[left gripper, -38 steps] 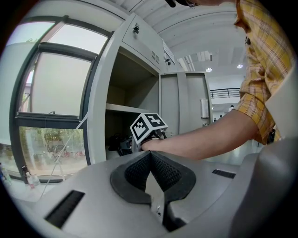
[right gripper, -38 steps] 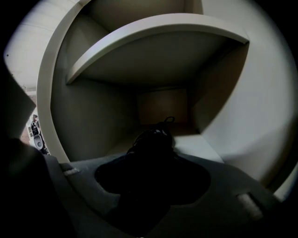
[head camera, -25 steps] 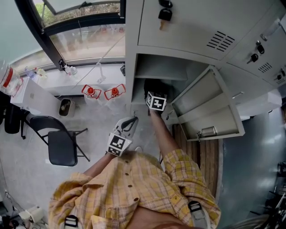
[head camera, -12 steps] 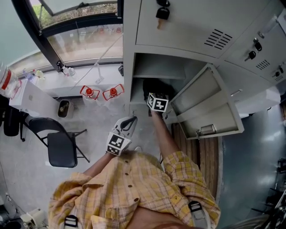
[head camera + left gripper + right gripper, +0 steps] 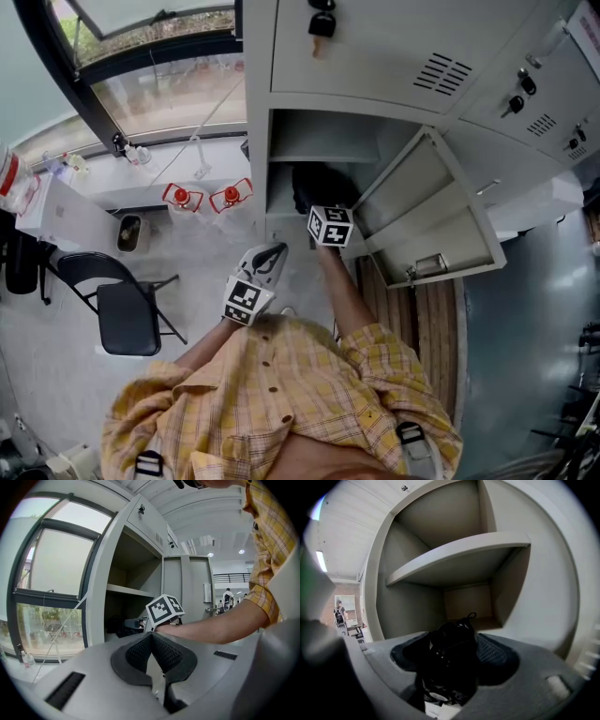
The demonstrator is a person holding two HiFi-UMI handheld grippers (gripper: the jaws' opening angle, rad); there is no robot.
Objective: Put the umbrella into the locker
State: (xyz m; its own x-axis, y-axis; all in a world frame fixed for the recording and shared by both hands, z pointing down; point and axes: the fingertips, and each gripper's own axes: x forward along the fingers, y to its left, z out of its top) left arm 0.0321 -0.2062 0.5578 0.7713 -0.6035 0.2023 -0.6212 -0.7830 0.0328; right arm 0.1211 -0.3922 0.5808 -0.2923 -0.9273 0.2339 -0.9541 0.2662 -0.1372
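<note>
Two pads of the right gripper (image 5: 452,641) are spreading apart, no longer clamped on anything. The black folded umbrella (image 5: 447,667) lies in the gap between them, with a textured pad face showing on each side of the fabric. Whether the fabric touches either pad cannot be told. A small strap loop at the umbrella's far end points toward the back wall.

Around the jaws stands the open locker (image 5: 281,131). The umbrella is inside its compartment, below the shelf (image 5: 454,550). In the head view the umbrella appears as a dark bundle just beyond the right gripper's marker cube, within the opening. The locker door (image 5: 431,216) is swung out to the right of the person's forearm.

The left gripper (image 5: 151,637) has its jaws clenched together with nothing between them. It is held outside the locker, left of the right forearm, well apart from the umbrella.

Farther left are a window (image 5: 159,75) and a folding chair (image 5: 127,309) on the floor
</note>
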